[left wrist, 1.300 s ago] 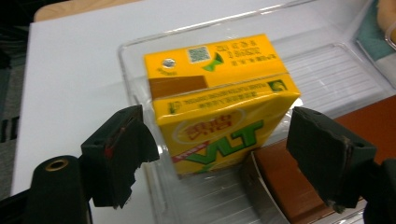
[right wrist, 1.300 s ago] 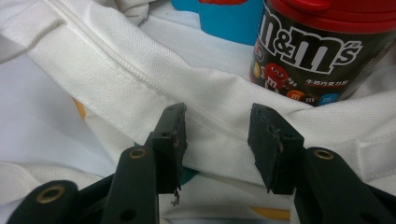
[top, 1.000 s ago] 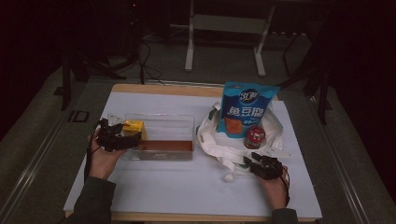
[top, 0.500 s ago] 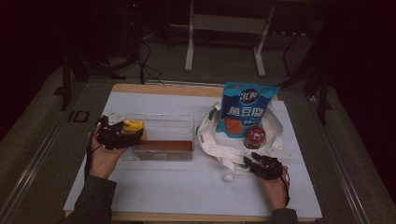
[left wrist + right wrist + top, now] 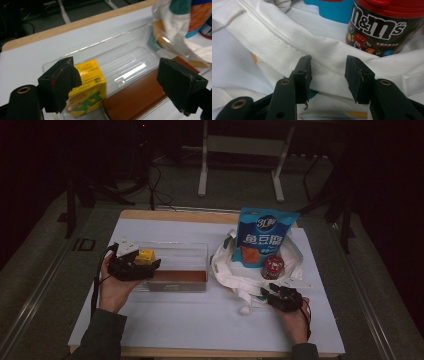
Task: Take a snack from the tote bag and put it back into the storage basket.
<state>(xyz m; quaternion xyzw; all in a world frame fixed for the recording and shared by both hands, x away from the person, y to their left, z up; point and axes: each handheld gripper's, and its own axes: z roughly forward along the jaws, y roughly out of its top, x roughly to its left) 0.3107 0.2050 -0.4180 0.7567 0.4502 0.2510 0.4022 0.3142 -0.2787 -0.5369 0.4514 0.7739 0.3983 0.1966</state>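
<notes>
A yellow drink carton [image 5: 87,86] stands at the left end of a clear plastic bin [image 5: 130,67]. My left gripper [image 5: 117,80] is open wide over that bin, its left jaw just beside the carton and not pinching it. From above, the left gripper [image 5: 131,266] sits at the bin's [image 5: 172,251] left end by the carton [image 5: 146,256]. My right gripper [image 5: 327,75] is open, its jaws standing over the hem of a white tote bag [image 5: 274,42]. A dark M&M's can [image 5: 377,27] with a red lid stands just behind that hem.
A blue snack bag [image 5: 265,239] stands upright in the tote bag [image 5: 235,270], with the can [image 5: 272,266] in front of it and the right gripper [image 5: 280,296] at the bag's near edge. A brown strip [image 5: 135,100] lies along the bin's near side.
</notes>
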